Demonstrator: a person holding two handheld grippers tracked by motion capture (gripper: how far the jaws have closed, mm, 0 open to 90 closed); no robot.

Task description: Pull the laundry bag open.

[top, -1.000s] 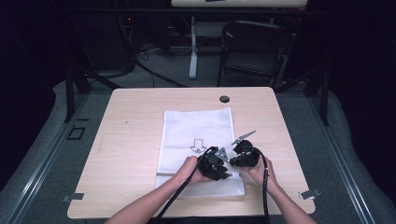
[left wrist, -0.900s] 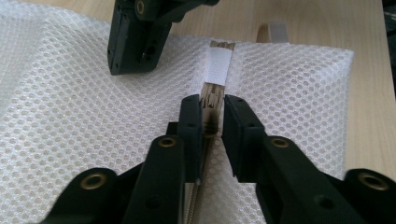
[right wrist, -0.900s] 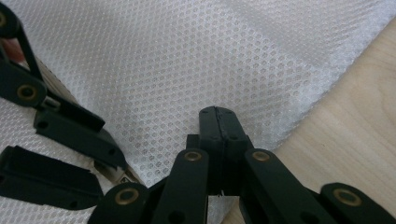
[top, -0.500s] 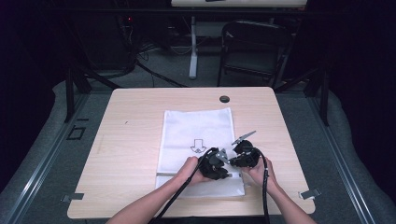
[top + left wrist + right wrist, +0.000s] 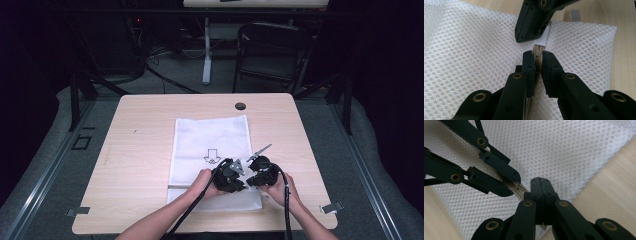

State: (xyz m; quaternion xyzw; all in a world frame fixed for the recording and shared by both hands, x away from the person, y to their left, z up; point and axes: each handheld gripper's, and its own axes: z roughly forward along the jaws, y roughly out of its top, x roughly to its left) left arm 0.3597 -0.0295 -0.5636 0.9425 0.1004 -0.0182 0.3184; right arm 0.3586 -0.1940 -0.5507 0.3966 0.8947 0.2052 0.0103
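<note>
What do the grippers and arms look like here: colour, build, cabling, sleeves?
Both the left gripper and the right gripper are matte black, built from flat linkage bars pinned with brass-coloured rivets, ending in blocky rectangular jaws. A grey three-cornered plate sits atop the right one. A black cable trails back from each along the forearm. The forearms are bare, no sleeves in sight.

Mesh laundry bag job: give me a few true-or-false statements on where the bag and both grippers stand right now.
1. The white mesh bag lies flat on the wooden table. True.
2. The left gripper stands wide open above the bag. False: its jaws, which have just been closing, pinch a small tan tab at the bag.
3. The right gripper is shut. True.
4. The two grippers work at opposite ends of the bag. False: they meet close together near its near right corner.
5. The bag carries a printed arrow mark. True.
</note>
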